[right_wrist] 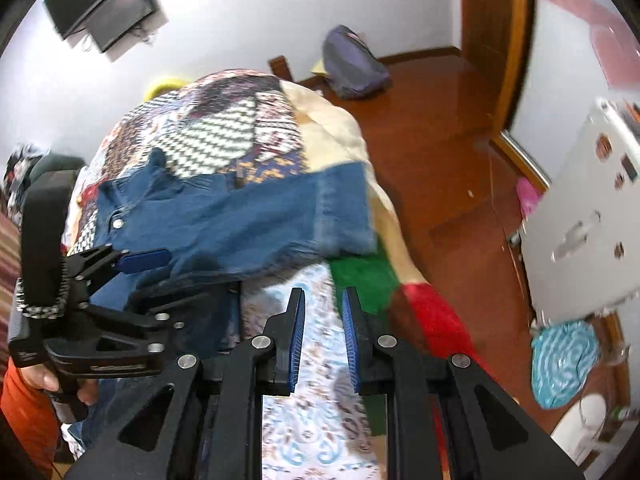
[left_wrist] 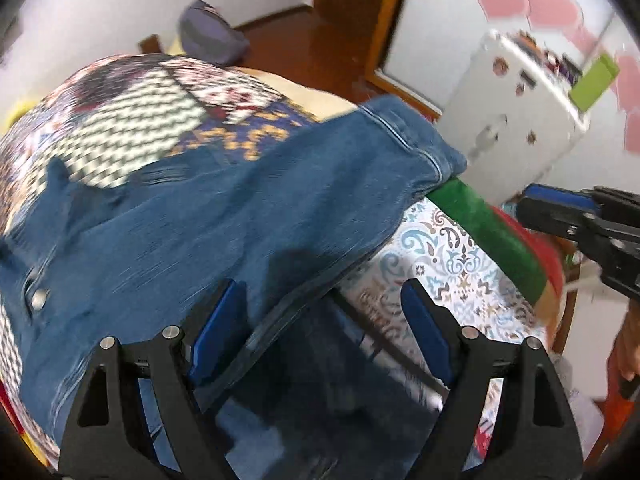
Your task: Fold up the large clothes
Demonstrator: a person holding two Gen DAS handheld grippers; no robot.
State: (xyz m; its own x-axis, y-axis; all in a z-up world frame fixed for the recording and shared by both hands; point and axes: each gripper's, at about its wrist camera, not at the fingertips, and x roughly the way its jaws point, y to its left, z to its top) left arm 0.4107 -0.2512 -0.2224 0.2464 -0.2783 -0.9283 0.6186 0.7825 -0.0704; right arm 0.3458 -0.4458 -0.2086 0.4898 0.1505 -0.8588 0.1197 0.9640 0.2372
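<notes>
Blue denim jeans (left_wrist: 224,216) spread flat across patchwork bedspread (left_wrist: 120,120) on bed, filling centre and left of left wrist frame; waist button at left edge, hem toward upper right beside green patch (left_wrist: 492,232). Left gripper (left_wrist: 320,332) at bottom centre of own view, fingers (left_wrist: 218,332) spread wide, straddling near edge of denim, nothing gripped; right gripper (right_wrist: 323,340) at bottom centre of right wrist frame over paisley patch (right_wrist: 320,420), fingers (right_wrist: 298,344) at narrow gap, holding nothing, apart from jeans. White refrigerator (right_wrist: 592,216) at right of right wrist frame, wall-mounted TV (right_wrist: 108,8) upper left.
</notes>
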